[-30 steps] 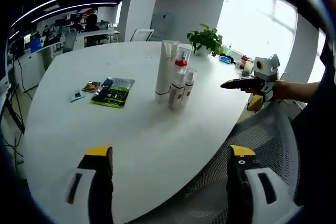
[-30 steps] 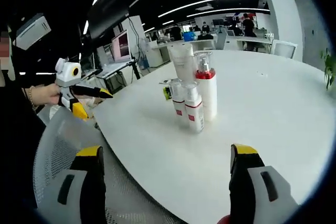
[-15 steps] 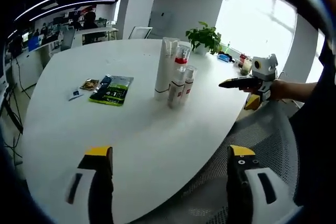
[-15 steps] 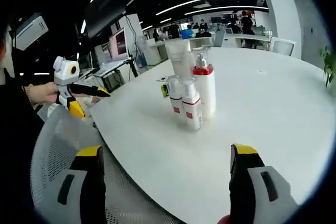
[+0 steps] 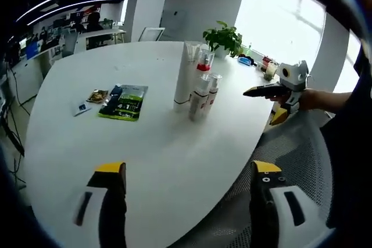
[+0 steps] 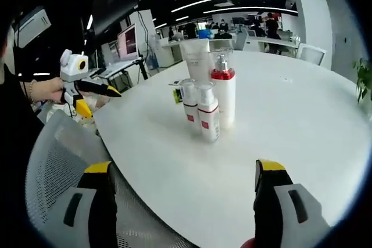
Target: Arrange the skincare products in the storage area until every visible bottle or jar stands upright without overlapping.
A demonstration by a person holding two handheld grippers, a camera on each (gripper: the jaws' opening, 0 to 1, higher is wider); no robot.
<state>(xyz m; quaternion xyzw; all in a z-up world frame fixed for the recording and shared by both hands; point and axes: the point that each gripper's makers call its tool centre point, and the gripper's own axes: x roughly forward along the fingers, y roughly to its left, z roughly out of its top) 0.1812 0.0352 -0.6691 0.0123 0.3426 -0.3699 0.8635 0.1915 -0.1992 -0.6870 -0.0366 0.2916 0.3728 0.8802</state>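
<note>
1. Four skincare containers stand upright in a tight cluster on the white table (image 5: 70, 143): a tall white tube (image 6: 196, 62) at the far side, a red-collared pump bottle (image 6: 223, 94) just beside it, and two small spray bottles (image 6: 208, 121) nearest the right gripper's camera.
2. The left gripper (image 5: 183, 201) hovers over the near table edge, jaws spread wide and holding nothing; the cluster (image 5: 196, 88) lies well ahead of it, right of a green sachet (image 5: 124, 101).
3. The right gripper (image 6: 183, 201) also hangs wide apart and empty, well short of the bottles.
4. Every bottle appears upright, so the arranging looks nearly or wholly done; whether any touch cannot be told.
5. The next move likely calls for checking the spacing, nudging the small bottles apart only if they overlap.
</note>
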